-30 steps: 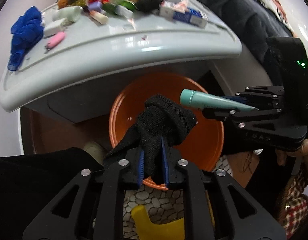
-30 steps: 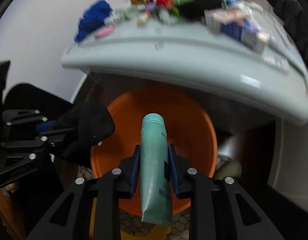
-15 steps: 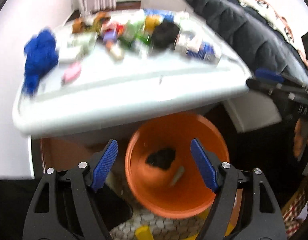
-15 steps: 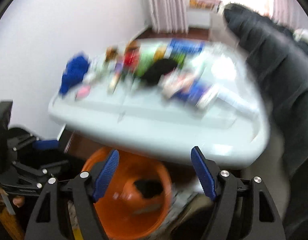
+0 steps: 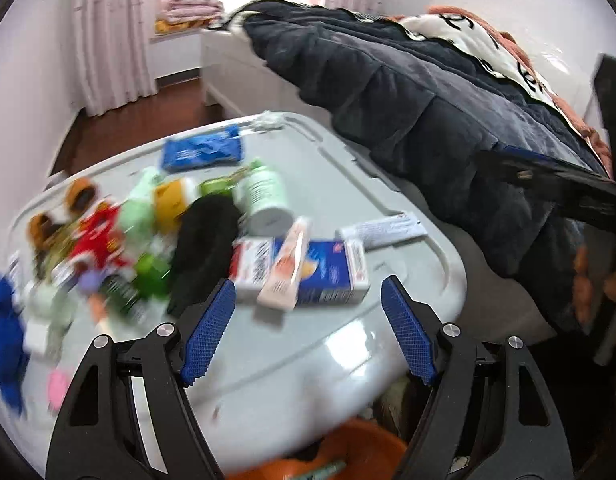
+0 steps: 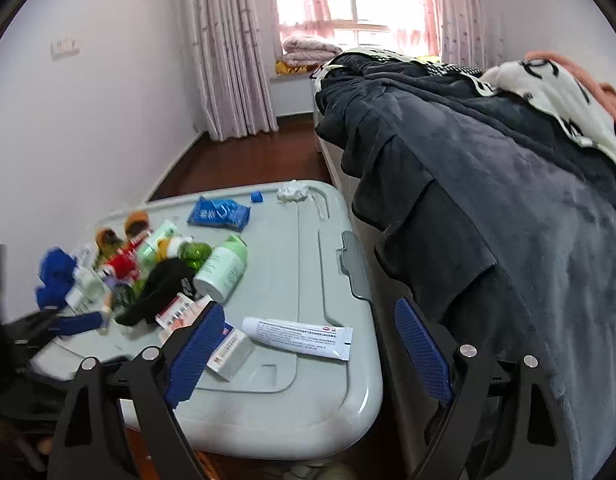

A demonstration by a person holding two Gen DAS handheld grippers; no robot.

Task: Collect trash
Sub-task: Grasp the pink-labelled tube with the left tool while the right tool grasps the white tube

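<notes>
The trash lies scattered on the grey lid (image 6: 308,264) of a storage bin beside the bed (image 6: 487,184), and the orange basin (image 5: 347,456) meant for it peeps out under the lid's near edge, with a dark scrap and a greenish tube just showing inside. The step in hand looks like the reach for the next piece. The left gripper (image 5: 308,336) is empty, its jaws easing slightly inward over the boxes; the right gripper (image 6: 308,356) is empty too, jaws opening above the white tube (image 6: 300,338). Next, each must settle on one item and close squarely on it. Countable here: one white tube, one green-and-white bottle (image 6: 222,268), one blue packet (image 6: 219,213), one black cloth (image 6: 160,292), one crumpled tissue (image 6: 292,191); the blurred heap at the left probably holds a dozen more.
</notes>
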